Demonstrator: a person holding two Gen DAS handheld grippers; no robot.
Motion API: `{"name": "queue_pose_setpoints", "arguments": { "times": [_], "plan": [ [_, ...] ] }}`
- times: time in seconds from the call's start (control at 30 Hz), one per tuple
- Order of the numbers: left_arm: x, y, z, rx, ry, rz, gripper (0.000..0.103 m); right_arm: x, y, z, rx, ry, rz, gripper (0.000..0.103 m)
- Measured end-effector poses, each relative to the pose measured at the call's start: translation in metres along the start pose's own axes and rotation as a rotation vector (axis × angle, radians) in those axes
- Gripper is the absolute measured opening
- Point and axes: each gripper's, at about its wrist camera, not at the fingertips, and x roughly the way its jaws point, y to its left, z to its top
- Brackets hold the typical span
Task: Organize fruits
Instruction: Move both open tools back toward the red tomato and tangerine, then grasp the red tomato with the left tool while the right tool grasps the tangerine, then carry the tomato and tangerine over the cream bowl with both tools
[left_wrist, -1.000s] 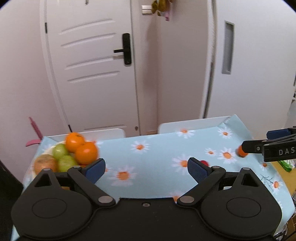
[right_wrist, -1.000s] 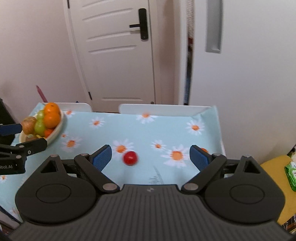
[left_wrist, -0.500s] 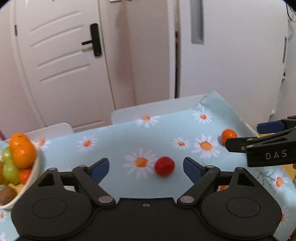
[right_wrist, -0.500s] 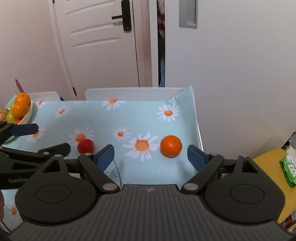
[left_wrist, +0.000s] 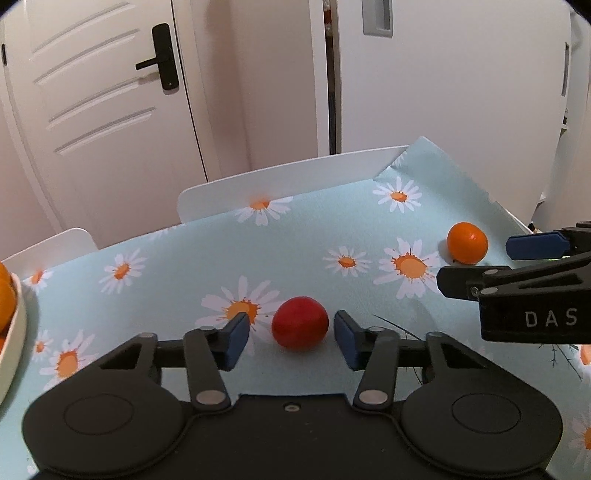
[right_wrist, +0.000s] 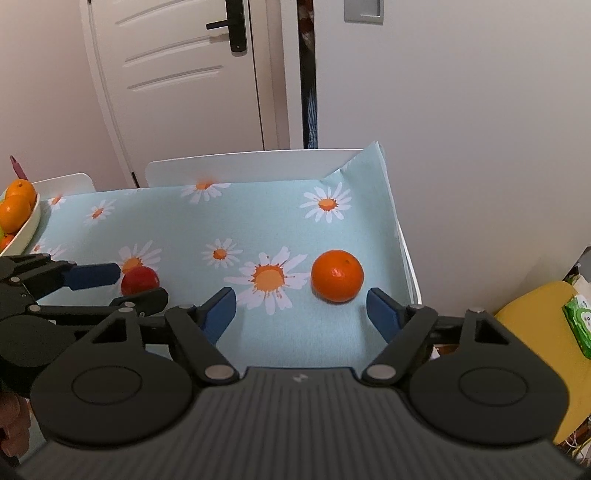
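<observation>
A small red fruit (left_wrist: 300, 323) lies on the daisy-print tablecloth (left_wrist: 332, 229) between the blue pads of my left gripper (left_wrist: 291, 334). Its jaws are closing, with thin gaps still showing on both sides of the fruit. From the right wrist view the left gripper (right_wrist: 142, 286) flanks the same red fruit (right_wrist: 140, 278). An orange (right_wrist: 337, 276) sits just beyond the tips of my right gripper (right_wrist: 301, 312), right of its centre line; the jaws are wide and closing slowly, touching nothing. The left wrist view shows the orange (left_wrist: 467, 242) ahead of the right gripper (left_wrist: 476, 264).
A white bowl (right_wrist: 27, 221) piled with oranges (right_wrist: 14, 210) stands at the table's far left. White chair backs (left_wrist: 295, 177) line the far edge. The table's right edge (right_wrist: 406, 258) is close to the orange; a yellow seat (right_wrist: 535, 314) with a green packet (right_wrist: 580, 325) lies beyond it.
Both grippers came down and swung right, away from the bowl. The left jaws narrowed sharply around the red fruit. The orange came up in front of the right gripper.
</observation>
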Motion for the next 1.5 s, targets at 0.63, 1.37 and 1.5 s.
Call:
{"name": "queue_pose_setpoints", "arguments": {
  "times": [0.63,1.37,1.5],
  "plan": [
    [0.001,0.001,-0.001,0.013,0.01,-0.014,0.037,0.028,-0.005,0.006,-0.008,0.0,-0.089,0.074],
    [-0.036,0.027,0.002,-0.058,-0.023,0.023,0.037,0.015,0.027,0.019,-0.087,-0.019,-0.045,0.051],
    [-0.052,0.039,0.003,-0.079,-0.037,0.043,0.037,0.003,0.044,0.026,-0.104,-0.03,-0.007,0.051]
  ]
}}
